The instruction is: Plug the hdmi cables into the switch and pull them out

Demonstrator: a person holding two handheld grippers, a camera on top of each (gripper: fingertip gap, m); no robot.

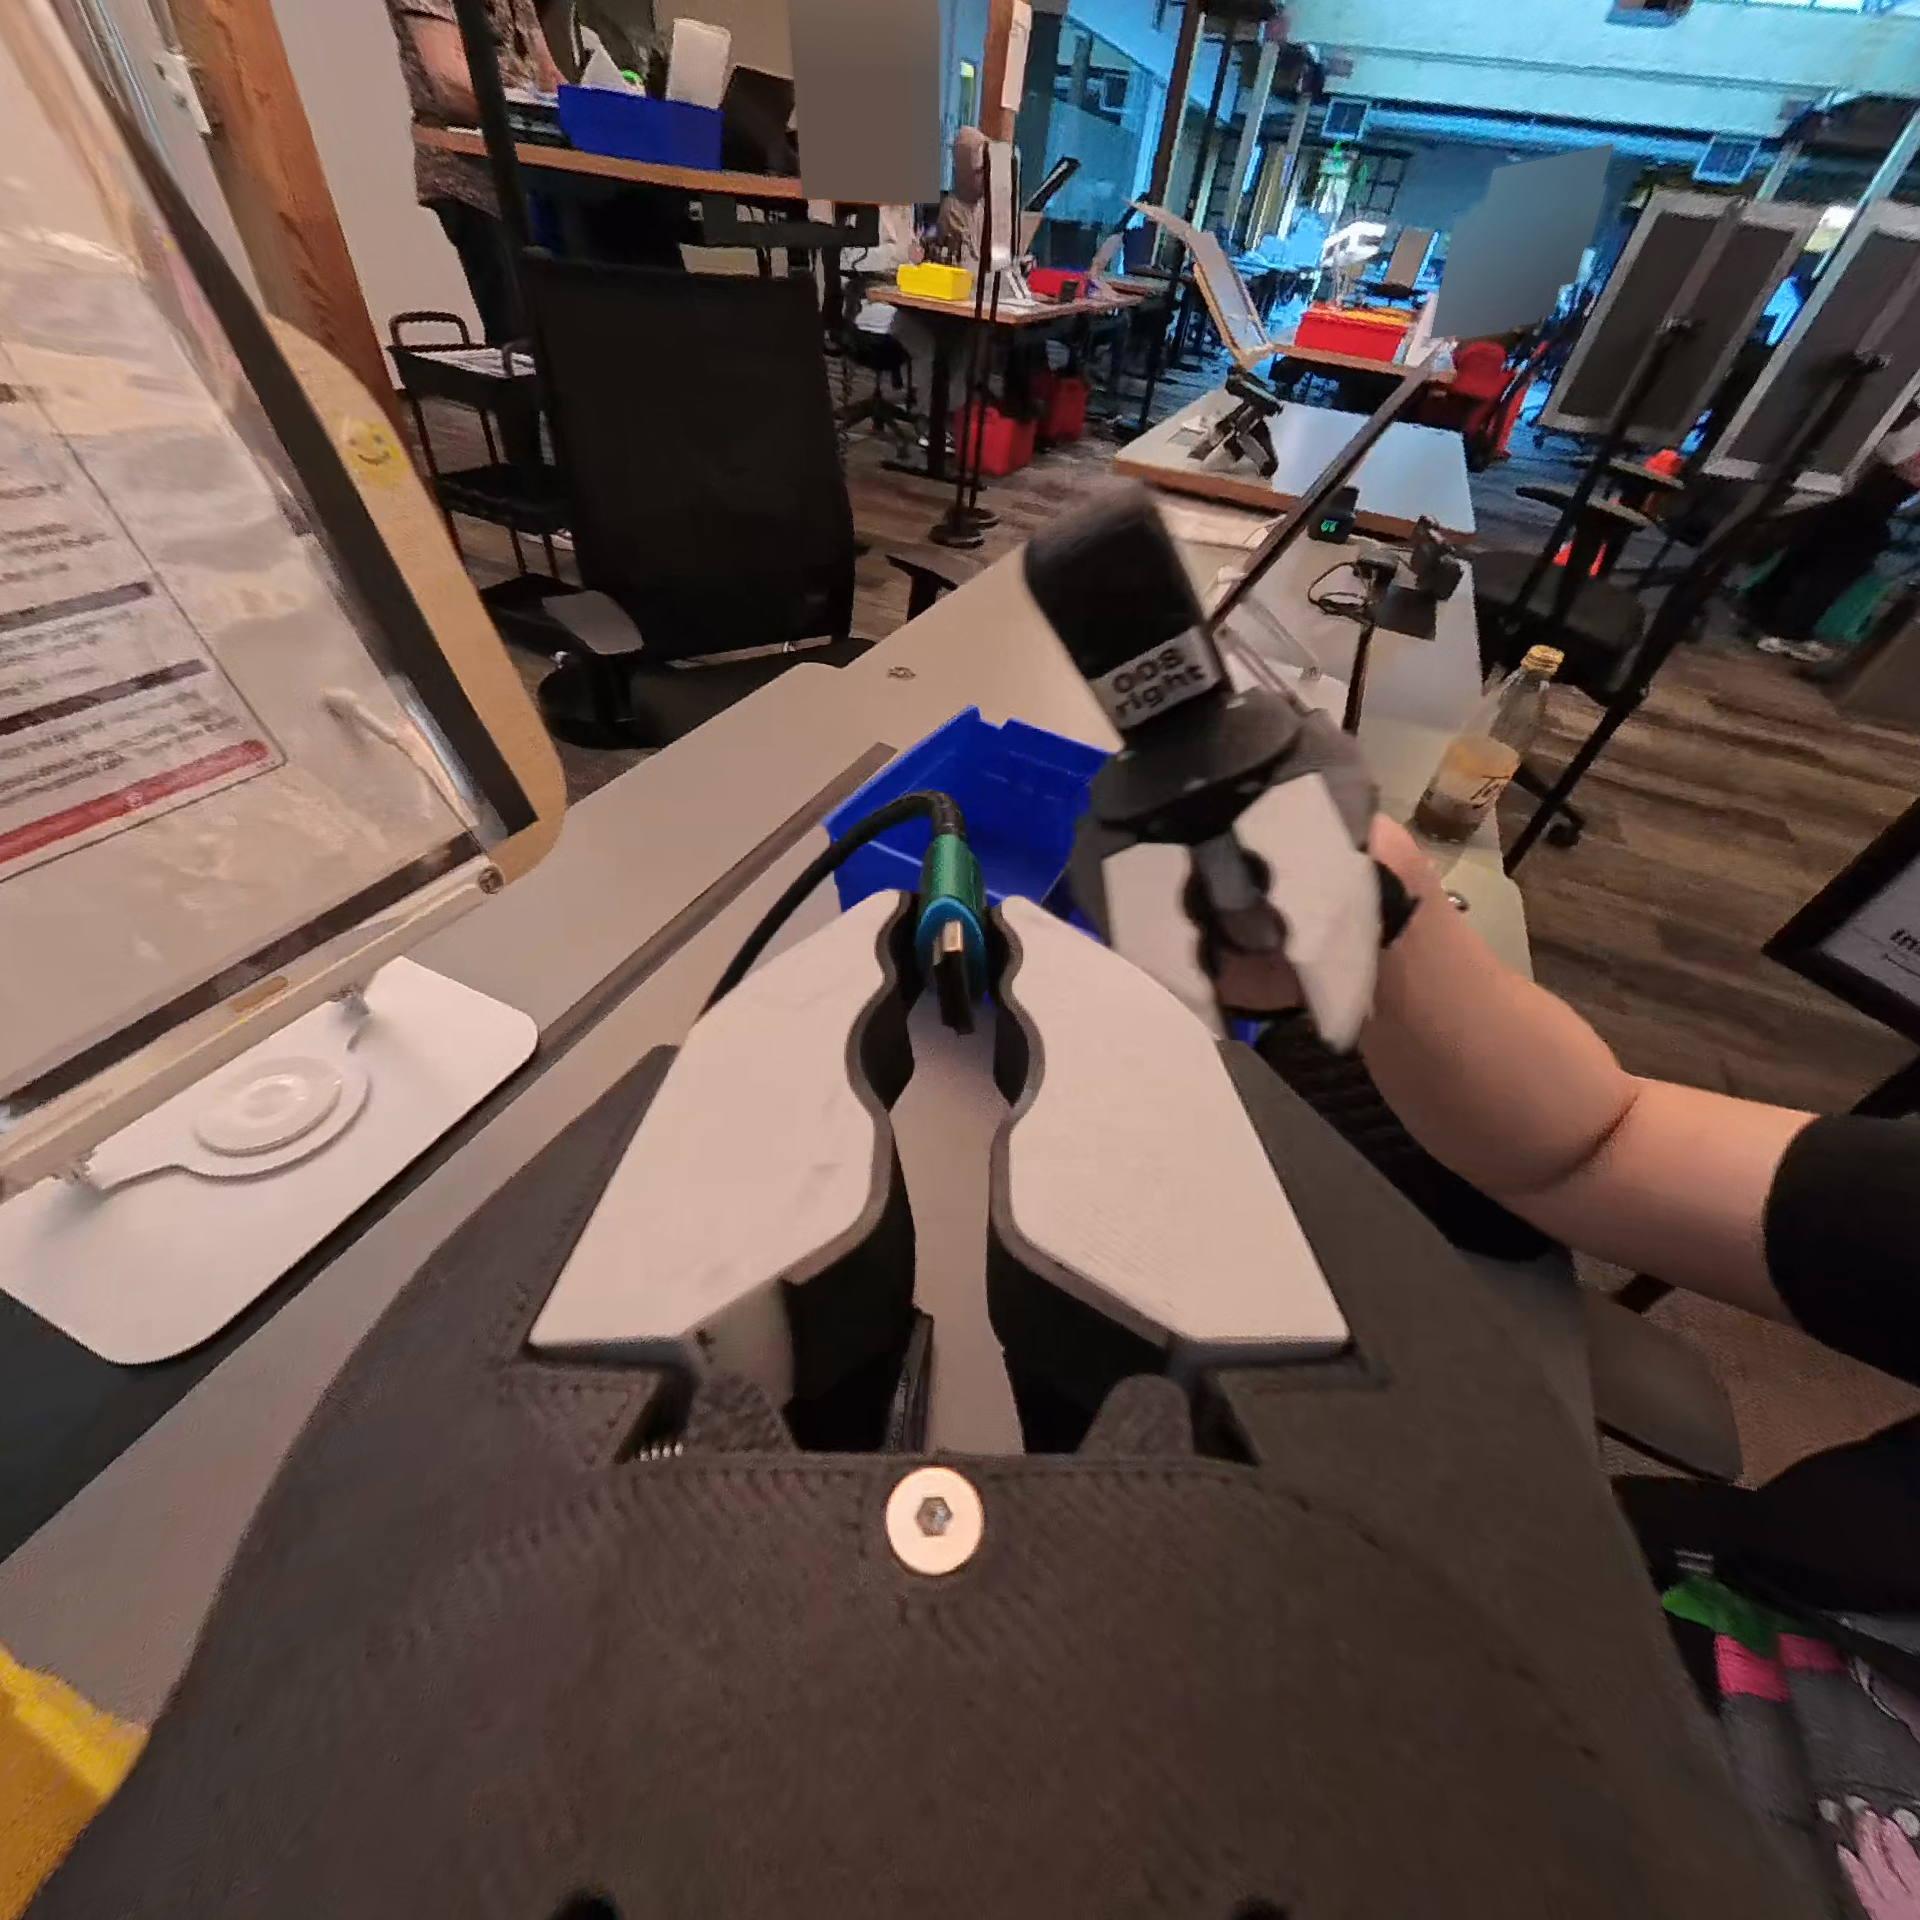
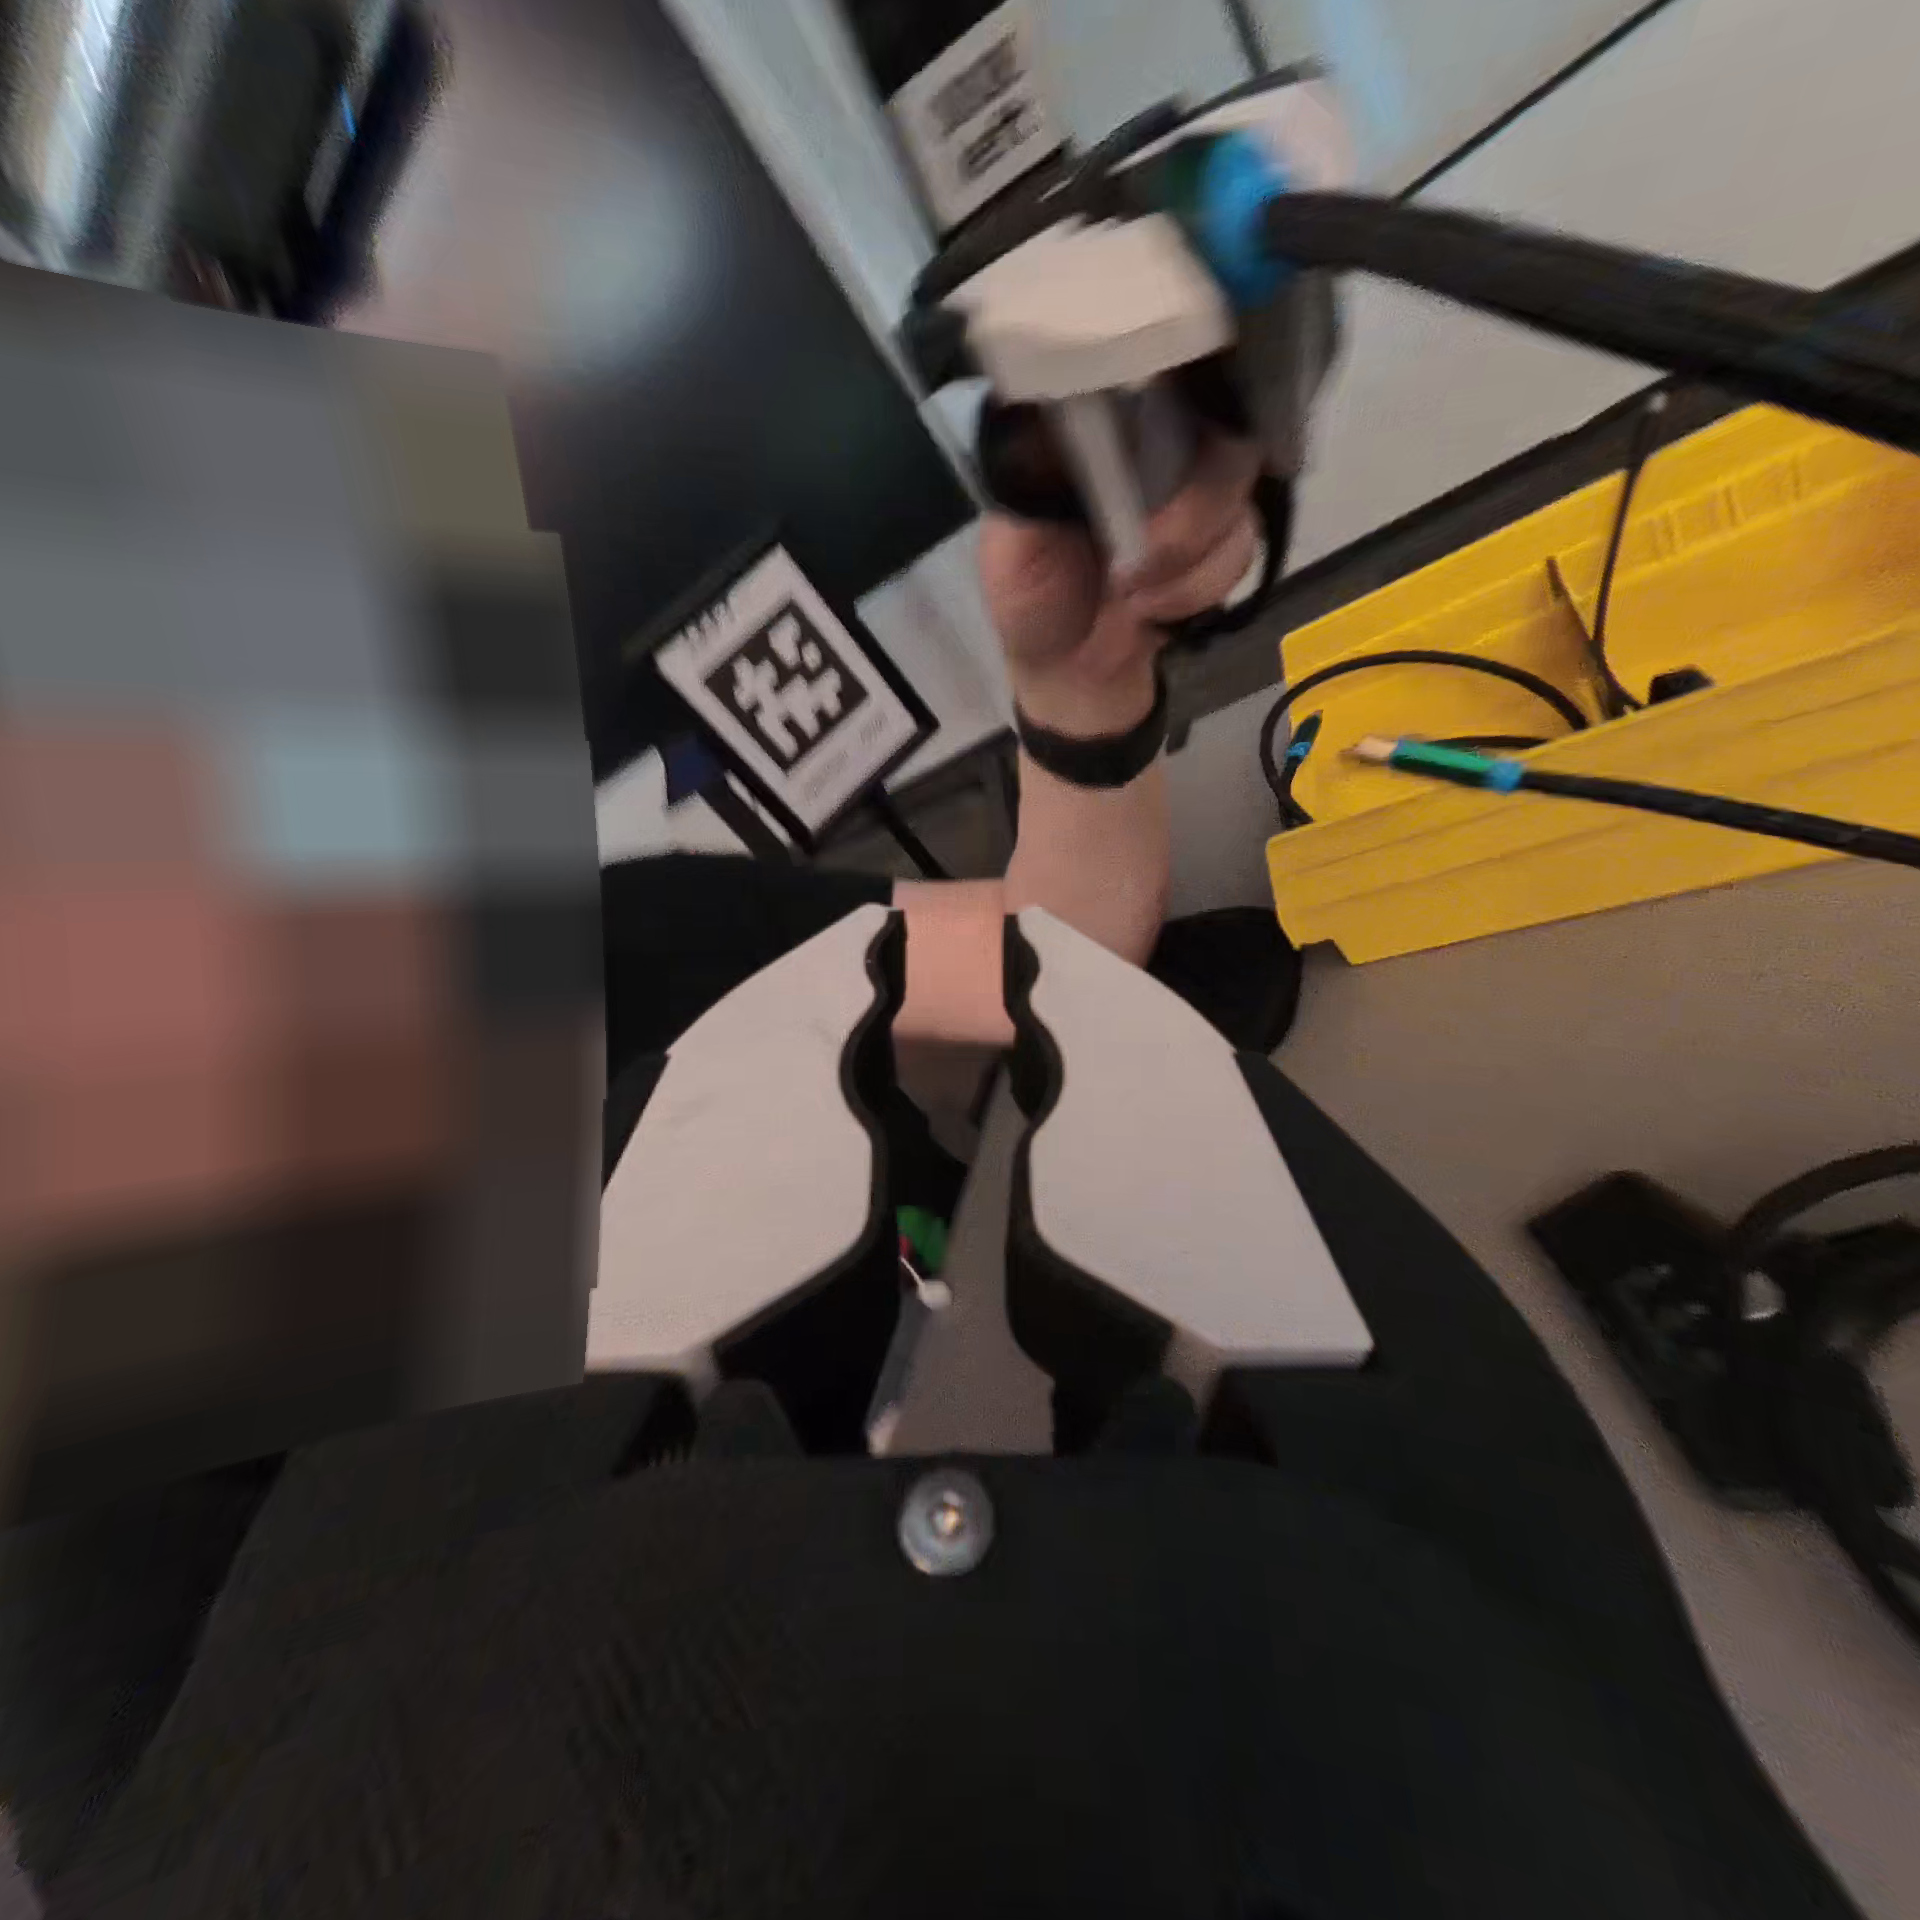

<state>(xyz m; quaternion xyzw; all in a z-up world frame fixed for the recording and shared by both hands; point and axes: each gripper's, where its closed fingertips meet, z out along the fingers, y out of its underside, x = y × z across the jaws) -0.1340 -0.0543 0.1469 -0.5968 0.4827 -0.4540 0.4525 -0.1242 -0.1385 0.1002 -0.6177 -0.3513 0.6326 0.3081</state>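
My left gripper (image 1: 948, 925) is shut on the green-and-blue plug of an HDMI cable (image 1: 948, 971), with the metal tip pointing back toward the camera. Its black cable (image 1: 790, 904) loops off to the left. In the right wrist view this gripper (image 2: 1195, 260) is blurred, with the braided cable (image 2: 1558, 281) running right. My right gripper (image 2: 956, 935) is open and empty, raised beside the left one (image 1: 1273, 1023). A second HDMI plug (image 2: 1444, 764) lies across a yellow bin (image 2: 1558, 894). A black box with cables, likely the switch (image 2: 1683, 1309), lies blurred on the table at lower right.
A blue bin (image 1: 997, 790) stands behind my left gripper. A clear sign stand (image 1: 208, 644) with a white base is at the left. A bottle (image 1: 1486, 748) stands at the table's far right. A black-and-white marker card (image 2: 795, 696) stands near the person's arm.
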